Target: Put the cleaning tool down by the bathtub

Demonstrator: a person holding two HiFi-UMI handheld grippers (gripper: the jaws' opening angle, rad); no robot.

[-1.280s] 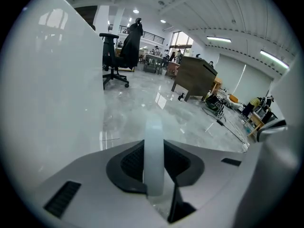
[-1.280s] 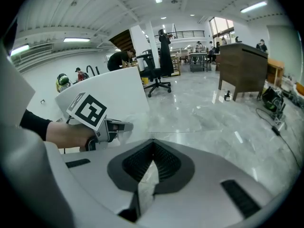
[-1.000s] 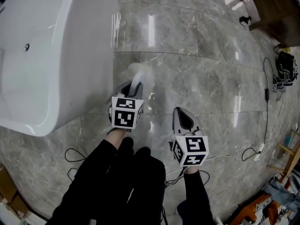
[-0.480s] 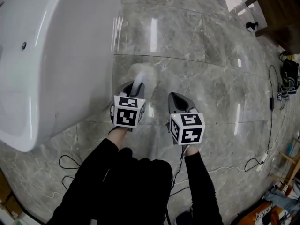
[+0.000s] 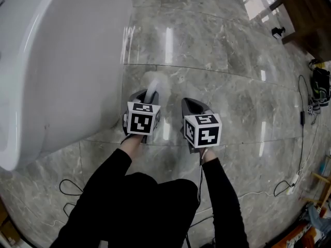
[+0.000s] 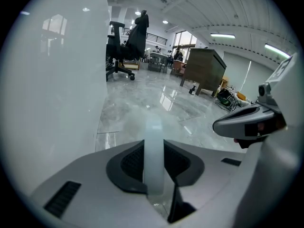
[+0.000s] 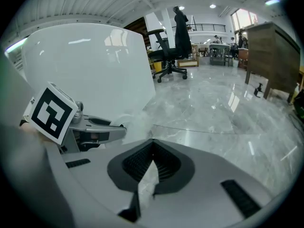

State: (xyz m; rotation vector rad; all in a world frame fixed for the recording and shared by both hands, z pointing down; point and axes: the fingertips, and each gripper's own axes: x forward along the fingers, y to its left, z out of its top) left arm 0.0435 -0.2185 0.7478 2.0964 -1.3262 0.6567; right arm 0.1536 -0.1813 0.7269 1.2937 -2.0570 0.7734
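**Head view.**
- 1 white bathtub [image 5: 62, 61], filling the left side.
- 1 left gripper [image 5: 147, 94], just beside the tub's outer wall, jaws clamped on the cleaning tool [image 5: 154, 82]. The tool's long axis runs straight ahead out of the jaws, away from the person. Its pale fluffy head sits low over the floor, near the tub's base; contact with the floor cannot be judged.
- 1 right gripper [image 5: 192, 103], level with the left, on the side away from the tub. The left is plainly the nearer to the put-down spot.
- Grey polished marble floor [image 5: 227, 81], glossy. Loose cables [image 5: 301, 133] lie to the right.

**Left gripper view.**
- Both pads press a translucent white handle [image 6: 153, 146], which points forward. The tub wall rises at the left.
- Beyond: 1 black office chair [image 6: 126, 44] and 1 dark wooden cabinet [image 6: 204, 70].

**Right gripper view.**
- Jaws closed tip to tip, nothing between them.
- The tool's fluffy head shows past the left gripper, against the tub.

**Judgement.** Lowering and letting go falls to the left gripper alone.
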